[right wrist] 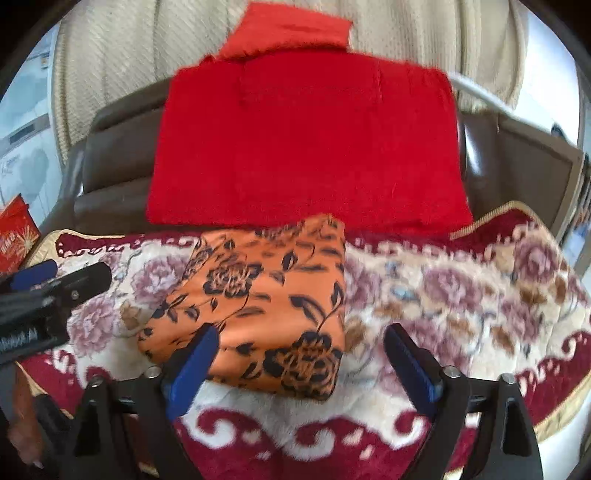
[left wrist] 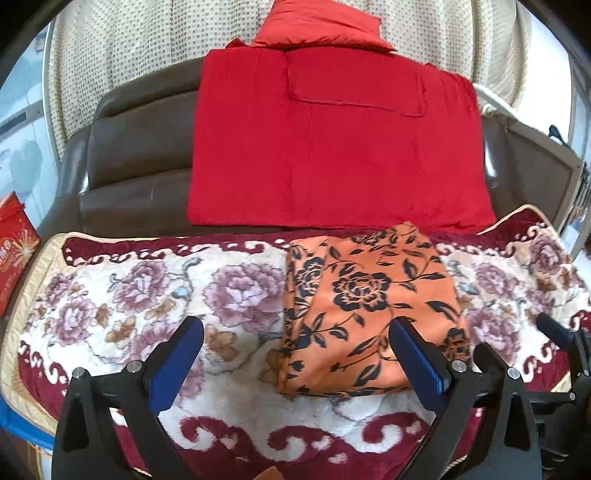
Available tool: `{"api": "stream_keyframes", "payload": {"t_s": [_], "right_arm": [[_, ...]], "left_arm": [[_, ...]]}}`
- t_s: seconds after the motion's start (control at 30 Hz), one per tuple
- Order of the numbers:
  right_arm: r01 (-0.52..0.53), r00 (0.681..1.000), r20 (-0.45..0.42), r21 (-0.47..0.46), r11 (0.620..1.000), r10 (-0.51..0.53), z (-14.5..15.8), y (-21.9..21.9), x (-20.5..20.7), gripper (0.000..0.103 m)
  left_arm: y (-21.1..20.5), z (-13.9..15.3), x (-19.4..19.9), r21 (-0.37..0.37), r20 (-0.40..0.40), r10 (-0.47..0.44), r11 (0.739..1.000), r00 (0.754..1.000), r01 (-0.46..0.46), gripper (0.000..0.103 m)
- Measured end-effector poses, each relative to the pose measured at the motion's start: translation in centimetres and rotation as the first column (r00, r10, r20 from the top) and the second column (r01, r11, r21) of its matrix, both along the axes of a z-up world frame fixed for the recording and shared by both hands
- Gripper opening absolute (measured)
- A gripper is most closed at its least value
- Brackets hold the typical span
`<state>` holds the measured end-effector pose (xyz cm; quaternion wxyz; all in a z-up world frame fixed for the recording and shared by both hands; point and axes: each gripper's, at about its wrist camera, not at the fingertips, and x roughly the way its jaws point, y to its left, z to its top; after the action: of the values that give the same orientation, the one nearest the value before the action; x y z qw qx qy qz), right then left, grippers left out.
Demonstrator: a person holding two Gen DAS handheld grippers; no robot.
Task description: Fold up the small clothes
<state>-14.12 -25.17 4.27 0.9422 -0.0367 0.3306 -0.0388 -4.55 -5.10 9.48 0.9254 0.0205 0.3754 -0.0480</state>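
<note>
An orange garment with black flowers (left wrist: 369, 306) lies folded into a rectangle on the floral blanket (left wrist: 147, 295). My left gripper (left wrist: 297, 325) hovers open over its left half; one blue finger (left wrist: 417, 362) is over the cloth, the other over the blanket. In the right wrist view the same garment (right wrist: 258, 295) lies between and beyond the wide-open fingers of my right gripper (right wrist: 302, 332), with nothing pinched. Each gripper also shows in the other's view: the right gripper (left wrist: 517, 336) at the right edge, the left gripper (right wrist: 62, 275) at the left edge.
Behind the garment a large red folded cloth (left wrist: 332, 147) rests on a brown leather sofa (left wrist: 140, 155), with a red cushion (left wrist: 325, 26) above it. A red box (left wrist: 14, 251) stands at the left. A dotted cream curtain (left wrist: 129, 48) hangs behind.
</note>
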Motion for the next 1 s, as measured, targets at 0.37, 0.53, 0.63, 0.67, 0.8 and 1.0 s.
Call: {"api": "stream_keyframes", "payload": {"t_s": [0.37,0.53,0.63,0.67,0.8,1.0], "right_arm": [[-0.058,0.996,-0.059,0.078,0.995,0.063,0.0,0.1,0.6,0.103],[-0.067,0.989,-0.127,0.108,0.992,0.081,-0.4,0.4,0.9,0.103],[-0.072,0.986,-0.142,0.100,0.992,0.085,-0.6,0.6,1.0,0.103],[-0.072,0.986,-0.144,0.095,0.993,0.085,-0.6,0.7,1.0,0.103],[-0.073,0.986,-0.145,0.089,0.993,0.085,-0.4,0.9,1.1,0.103],[-0.068,0.986,-0.145,0.072,0.995,0.078,-0.3,1.1,1.3,0.103]], "left_arm": [[0.1,-0.5,0.7,0.001,-0.033,0.002,1.000,0.999,-0.002,0.103],[0.0,-0.5,0.7,-0.001,-0.030,0.003,1.000,1.000,-0.003,0.103],[-0.1,-0.7,0.8,-0.007,-0.037,-0.006,1.000,0.999,0.006,0.103],[-0.1,-0.7,0.8,-0.009,-0.039,-0.009,1.000,0.999,0.008,0.103],[-0.2,-0.8,0.8,-0.013,-0.038,-0.010,1.000,0.999,0.009,0.103],[0.0,-0.7,0.8,-0.020,-0.022,-0.014,1.000,1.000,0.013,0.103]]}}
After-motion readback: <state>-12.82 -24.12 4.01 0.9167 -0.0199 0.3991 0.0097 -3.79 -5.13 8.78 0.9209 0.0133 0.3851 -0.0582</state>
